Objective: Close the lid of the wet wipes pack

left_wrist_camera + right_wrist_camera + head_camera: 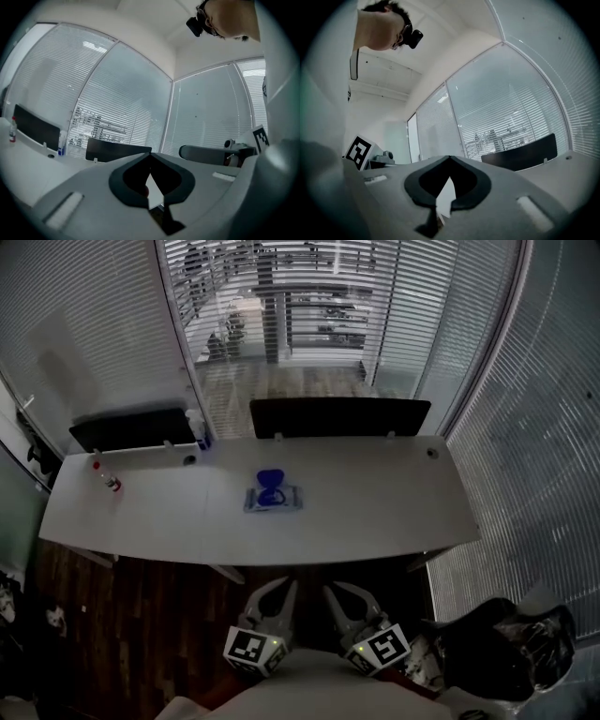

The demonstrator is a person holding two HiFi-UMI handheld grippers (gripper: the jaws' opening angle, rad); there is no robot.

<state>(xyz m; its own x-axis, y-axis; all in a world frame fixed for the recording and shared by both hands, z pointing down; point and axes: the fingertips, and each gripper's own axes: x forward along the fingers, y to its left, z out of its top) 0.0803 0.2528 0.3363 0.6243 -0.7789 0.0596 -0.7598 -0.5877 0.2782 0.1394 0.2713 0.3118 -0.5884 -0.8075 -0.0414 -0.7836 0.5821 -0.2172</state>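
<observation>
The wet wipes pack (273, 497) lies flat near the middle of the long white table (375, 502), and its blue lid (270, 478) stands up open. Both grippers hang well short of the table's near edge, over the dark floor and close to my body. My left gripper (283, 585) and right gripper (336, 587) point toward the table. In the left gripper view, the left gripper (150, 154) has its jaw tips touching with nothing held. The right gripper (450, 157) looks the same in the right gripper view. Neither gripper view shows the pack.
A small red-capped bottle (110, 480) stands at the table's left end, and a pump bottle (197, 427) at the back left. Two black panels (339, 416) (131, 427) line the far edge. A dark bag (506, 638) sits at my right. Blinds cover the windows.
</observation>
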